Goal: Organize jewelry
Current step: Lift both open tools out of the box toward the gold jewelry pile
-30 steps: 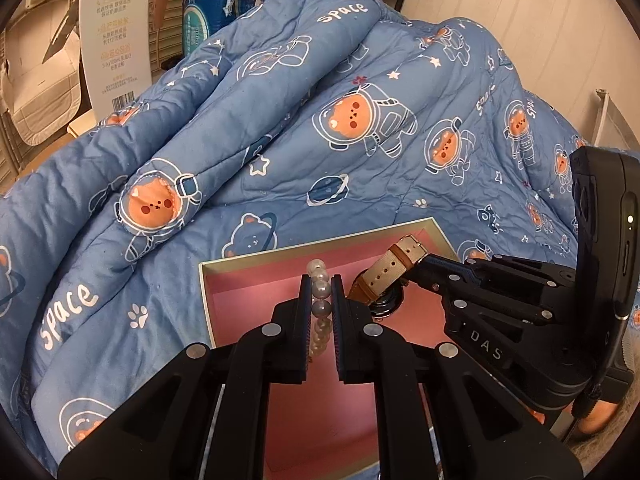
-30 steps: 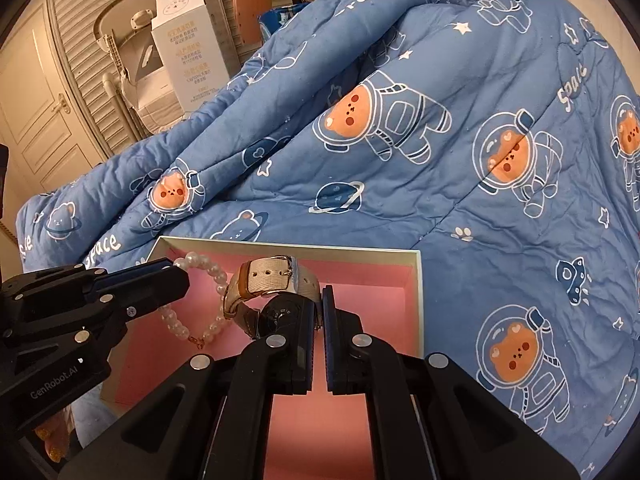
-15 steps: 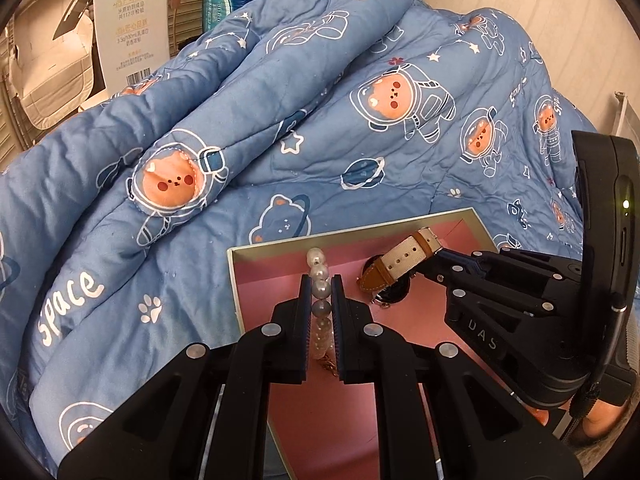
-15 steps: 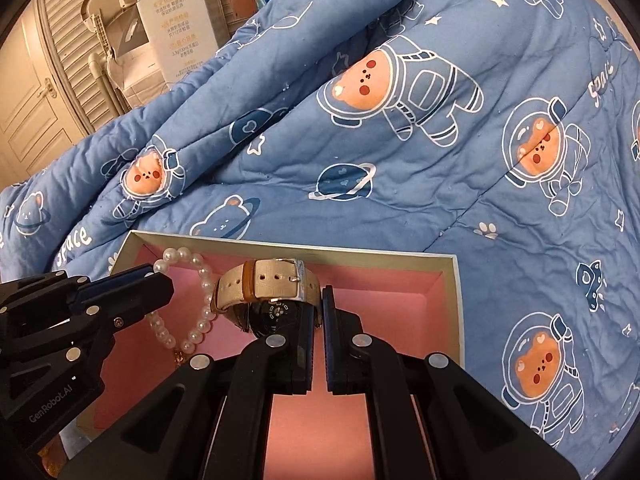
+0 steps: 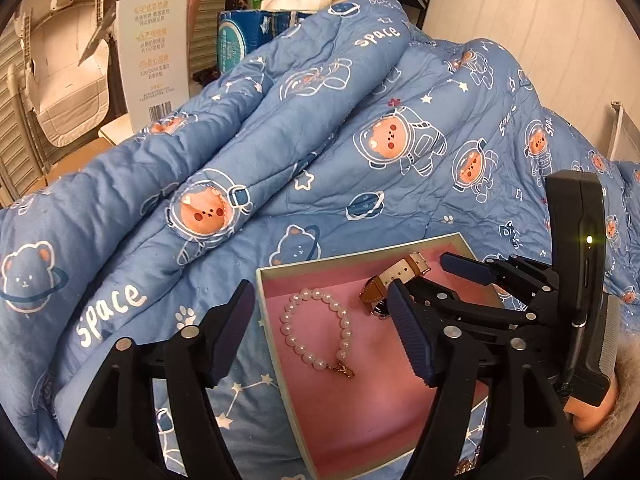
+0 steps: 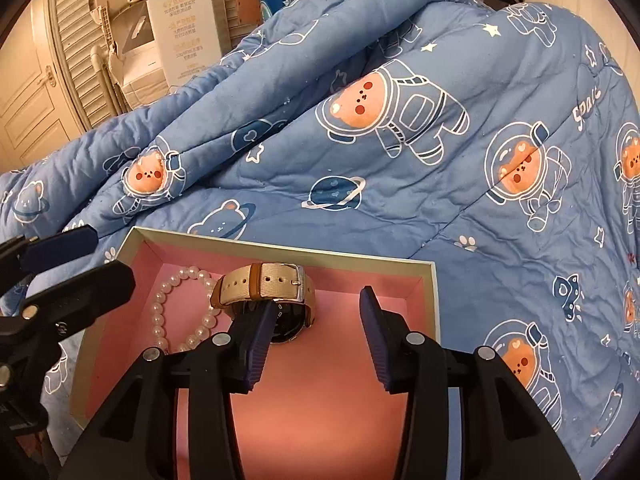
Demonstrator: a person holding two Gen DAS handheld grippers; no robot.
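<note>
A shallow box with a pink lining (image 5: 276, 344) (image 6: 424, 292) lies on the blue quilt. A pearl bracelet (image 5: 316, 330) (image 6: 160, 320) lies flat in it at the left. A watch with a beige and brown strap (image 5: 400, 274) (image 6: 264, 284) stands on its side beside the pearls. My left gripper (image 5: 320, 334) is open, its jaws wide apart on either side of the bracelet. My right gripper (image 6: 316, 334) is open over the box, its left finger (image 6: 260, 340) just in front of the watch. Neither holds anything.
The box rests on a rumpled blue quilt with astronaut bears (image 5: 380, 140) (image 6: 400, 120) that rises behind it. A tall white carton (image 5: 154, 48) (image 6: 184, 20) and a folded pale frame (image 5: 56, 80) stand beyond the bed at the far left.
Both grippers have opened. The left one let go of the pearl bracelet and the right one let go of the watch; both now lie in the box. Both grippers have drawn back a little.
</note>
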